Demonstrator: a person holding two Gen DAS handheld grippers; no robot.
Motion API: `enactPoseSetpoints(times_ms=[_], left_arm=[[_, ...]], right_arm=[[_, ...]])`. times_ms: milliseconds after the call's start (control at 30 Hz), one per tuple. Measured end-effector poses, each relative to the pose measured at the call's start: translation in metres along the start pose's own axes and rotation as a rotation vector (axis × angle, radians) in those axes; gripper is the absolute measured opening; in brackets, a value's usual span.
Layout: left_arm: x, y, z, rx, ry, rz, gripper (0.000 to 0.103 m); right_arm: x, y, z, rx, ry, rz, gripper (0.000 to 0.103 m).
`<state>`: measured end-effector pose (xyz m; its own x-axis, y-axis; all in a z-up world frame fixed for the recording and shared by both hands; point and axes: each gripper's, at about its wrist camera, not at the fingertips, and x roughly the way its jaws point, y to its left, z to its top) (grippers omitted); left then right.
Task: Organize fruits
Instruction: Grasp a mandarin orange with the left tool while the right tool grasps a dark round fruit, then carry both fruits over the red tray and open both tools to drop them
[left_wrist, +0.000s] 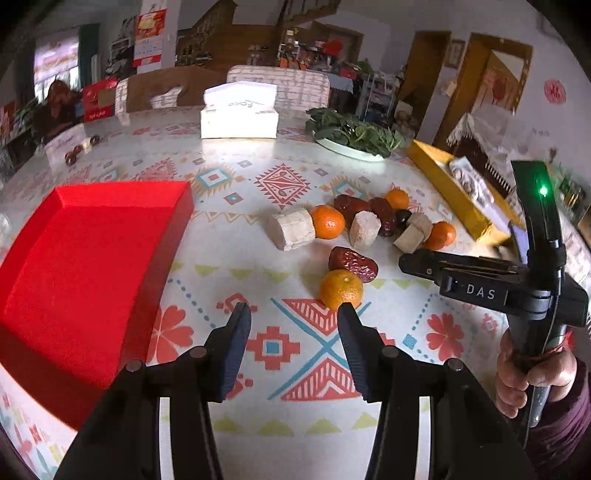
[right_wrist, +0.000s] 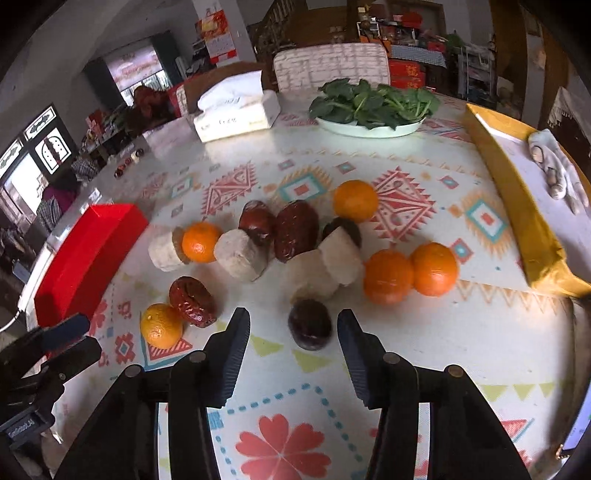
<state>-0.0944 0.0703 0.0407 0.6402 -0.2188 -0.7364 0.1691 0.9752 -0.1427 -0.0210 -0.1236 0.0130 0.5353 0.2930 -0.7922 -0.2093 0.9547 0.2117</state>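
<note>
Five oranges (right_wrist: 388, 276), five dates (right_wrist: 296, 230), four pale cane chunks (right_wrist: 240, 254), beyond both spread hand-held grippers (right_wrist: 293, 325).

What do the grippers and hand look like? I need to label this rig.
Each gripper, left and right, is black with two tapered fingers faced in ribbed dark-blue pads, and round pivot pins. From outside, the right one bears white "DAS" lettering and a green light. The right hand is bare, with a maroon sleeve.
</note>
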Motion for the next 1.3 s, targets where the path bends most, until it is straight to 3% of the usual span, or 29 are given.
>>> enactPoseSetpoints(times_ms=[133,300,533,600,633,700,833,1000,1133,1300], left_arm=[[0.017,-0.009,0.007,0.039,0.031,-0.015,0.048],[0.039,-0.020,0.013,0.061,0.064,-0.047,0.048],[0.060,-0.034,0.017,0.096,0.099,-0.059,0.048],[0.061,-0.038,0.017,0.114,0.102,-0.043,0.043],[0.061,-0.039,0.016,0.121,0.097,-0.024,0.032],[0.060,-0.036,0.015,0.104,0.094,-0.033,0.032],[0.045,-0.018,0.013,0.003,0.058,-0.056,0.032],[-0.004,0.019,0.006,-0.118,-0.039,-0.065,0.032],[-0.046,0.065,-0.002,-0.188,-0.109,0.018,0.032],[-0.081,0.129,-0.010,-0.309,-0.180,0.144,0.032]], right_arm=[[0.004,0.000,-0.003,-0.011,-0.010,-0.006,0.053],[0.002,0.001,-0.006,-0.032,-0.030,-0.046,0.035],[-0.001,-0.009,-0.006,0.008,-0.036,-0.025,0.027],[-0.001,-0.008,-0.007,0.005,-0.038,-0.027,0.027],[-0.002,-0.007,-0.008,0.001,-0.040,-0.029,0.027],[-0.001,-0.006,-0.007,-0.002,-0.042,-0.032,0.027],[-0.003,-0.008,-0.008,0.008,-0.047,-0.021,0.026],[-0.011,-0.004,-0.011,-0.001,-0.076,-0.002,0.026],[-0.025,0.003,-0.011,0.016,-0.103,0.065,0.025],[-0.044,0.039,-0.006,0.034,-0.105,0.236,0.026]])
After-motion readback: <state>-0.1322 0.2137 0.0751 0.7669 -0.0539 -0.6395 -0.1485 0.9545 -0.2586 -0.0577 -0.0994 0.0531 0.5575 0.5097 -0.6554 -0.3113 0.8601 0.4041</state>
